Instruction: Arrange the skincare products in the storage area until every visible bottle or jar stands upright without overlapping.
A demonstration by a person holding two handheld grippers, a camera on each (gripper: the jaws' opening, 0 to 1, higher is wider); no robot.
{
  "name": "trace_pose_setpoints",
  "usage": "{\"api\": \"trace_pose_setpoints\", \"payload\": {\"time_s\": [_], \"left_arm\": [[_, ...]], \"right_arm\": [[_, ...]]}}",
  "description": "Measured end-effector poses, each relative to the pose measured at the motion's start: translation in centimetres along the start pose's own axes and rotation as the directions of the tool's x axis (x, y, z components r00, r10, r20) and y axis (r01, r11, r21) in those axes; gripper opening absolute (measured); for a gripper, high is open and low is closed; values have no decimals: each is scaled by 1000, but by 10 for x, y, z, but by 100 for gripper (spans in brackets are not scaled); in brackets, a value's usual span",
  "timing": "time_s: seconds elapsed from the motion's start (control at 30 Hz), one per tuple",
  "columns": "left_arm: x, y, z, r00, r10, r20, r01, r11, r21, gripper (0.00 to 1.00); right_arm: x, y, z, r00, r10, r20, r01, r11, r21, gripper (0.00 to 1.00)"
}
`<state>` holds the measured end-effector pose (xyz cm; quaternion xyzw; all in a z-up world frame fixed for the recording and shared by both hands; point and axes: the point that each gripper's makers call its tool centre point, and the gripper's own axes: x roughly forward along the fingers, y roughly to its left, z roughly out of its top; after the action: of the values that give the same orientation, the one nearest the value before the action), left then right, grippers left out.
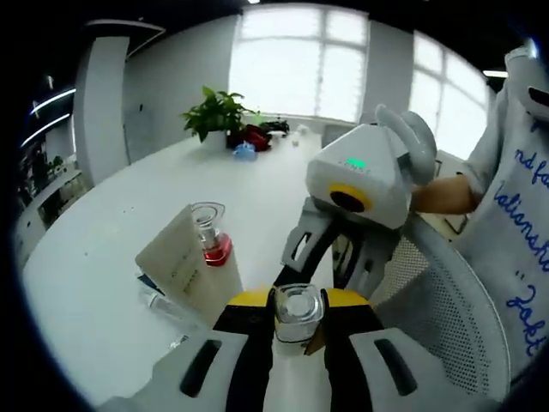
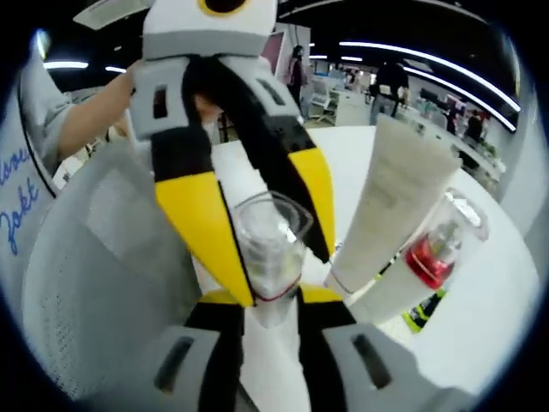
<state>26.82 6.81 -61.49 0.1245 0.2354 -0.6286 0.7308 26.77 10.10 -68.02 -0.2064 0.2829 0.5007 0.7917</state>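
Observation:
A small clear bottle sits between the yellow tips of my left gripper, which is shut on it. My right gripper reaches down from above to the same bottle. In the right gripper view the clear bottle stands in the middle. My right gripper closes on its lower end, and the left gripper clamps its sides from the top. A cream tube stands beside a clear bottle with a red base on the white table.
A white mesh basket lies close beside the grippers. A person's forearm and lettered shirt are behind it. A small black-and-yellow item lies near the tube. A potted plant stands at the table's far end.

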Motion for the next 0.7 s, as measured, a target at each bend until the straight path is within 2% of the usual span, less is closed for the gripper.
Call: {"api": "trace_pose_setpoints", "payload": {"time_s": [0.5,0.7], "left_arm": [[12,-2,-14,999,7,-46,-7,1000,6,17],[16,-2,-14,999,8,-51,-8,1000,2,17]], "right_arm": [[11,-5,-16,998,-4,-65,5,1000,7,23],[13,-6,-19,997,-1,-78,2,1000,12,23]]}}
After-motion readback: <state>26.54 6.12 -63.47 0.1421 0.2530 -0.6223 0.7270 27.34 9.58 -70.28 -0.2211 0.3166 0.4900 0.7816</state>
